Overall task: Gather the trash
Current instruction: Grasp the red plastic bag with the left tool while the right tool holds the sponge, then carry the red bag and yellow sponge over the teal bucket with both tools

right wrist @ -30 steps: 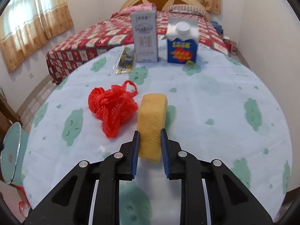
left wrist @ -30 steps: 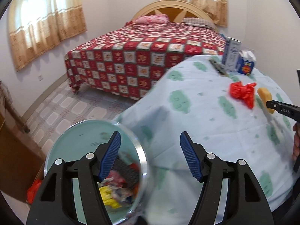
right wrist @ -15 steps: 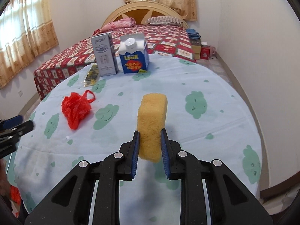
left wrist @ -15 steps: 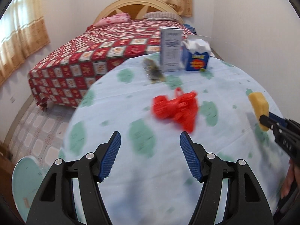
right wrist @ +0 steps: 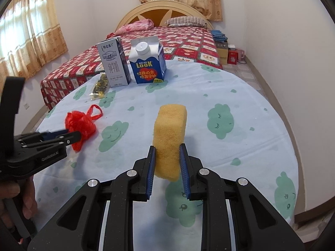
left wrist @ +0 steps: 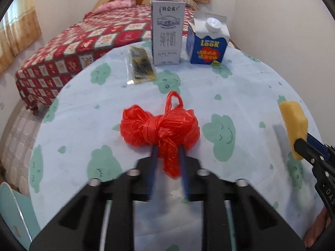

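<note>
A knotted red plastic bag (left wrist: 159, 125) lies on the round table with the cloud-print cloth (left wrist: 240, 87). My left gripper (left wrist: 167, 149) is at the bag's near end, its jaws closing, and the blue pads pinch the bag's tail between them. The right wrist view shows the same grip, the left gripper (right wrist: 77, 135) on the red bag (right wrist: 80, 123) at the left. My right gripper (right wrist: 167, 146) is shut on a yellow sponge (right wrist: 169, 129), held upright just above the cloth. The left wrist view has that sponge (left wrist: 294, 121) at the far right.
At the table's far side stand a grey milk carton (left wrist: 167, 35) and a blue-and-white carton (left wrist: 207, 46), with a flat dark wrapper (left wrist: 142, 64) beside them. A teal bin (left wrist: 12, 209) stands on the floor at lower left. Behind the table is a bed (left wrist: 73, 48).
My left gripper swung from over the teal bin to the table, came up to the red bag and closed its jaws on the tail. The right gripper still holds the sponge and shifted sideways a little.
</note>
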### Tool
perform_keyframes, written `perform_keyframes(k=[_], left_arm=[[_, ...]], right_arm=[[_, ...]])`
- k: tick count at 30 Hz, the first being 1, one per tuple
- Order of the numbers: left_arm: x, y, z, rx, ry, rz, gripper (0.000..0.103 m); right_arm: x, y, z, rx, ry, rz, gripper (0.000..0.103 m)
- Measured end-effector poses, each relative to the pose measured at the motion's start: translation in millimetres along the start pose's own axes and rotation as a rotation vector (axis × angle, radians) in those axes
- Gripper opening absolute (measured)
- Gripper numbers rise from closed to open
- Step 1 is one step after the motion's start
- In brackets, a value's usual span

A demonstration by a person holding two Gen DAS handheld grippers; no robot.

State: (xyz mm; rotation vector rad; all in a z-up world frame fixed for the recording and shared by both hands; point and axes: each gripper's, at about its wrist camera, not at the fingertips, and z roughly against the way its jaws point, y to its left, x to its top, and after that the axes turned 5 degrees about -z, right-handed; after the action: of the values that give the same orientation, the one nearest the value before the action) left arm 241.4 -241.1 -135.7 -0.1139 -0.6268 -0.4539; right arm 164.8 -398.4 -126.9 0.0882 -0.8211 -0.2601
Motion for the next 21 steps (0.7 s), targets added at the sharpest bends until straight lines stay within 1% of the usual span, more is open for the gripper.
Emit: perform_keyframes(k=[2,8,13,21], left_arm=[[-4,2,7,0.004,-0.007,-0.010,0.011],[-20,21,38,0.022,-0.037,-0.014,0.011],[-38,41,68,0.048,-0.074,0.001,0.011],[-67,58,108,0.084,-0.133,0.004,0.011]], right_arm=[[-1,2,3,0.007,-0.007,-0.004,0.023],[-5,17,11,0.030,-0.027,0.006,0.023],[-8,38,21,0.051,-0.049,0.031,0.023],[-18,76,43,0.091,-0.099,0.083,0.023]])
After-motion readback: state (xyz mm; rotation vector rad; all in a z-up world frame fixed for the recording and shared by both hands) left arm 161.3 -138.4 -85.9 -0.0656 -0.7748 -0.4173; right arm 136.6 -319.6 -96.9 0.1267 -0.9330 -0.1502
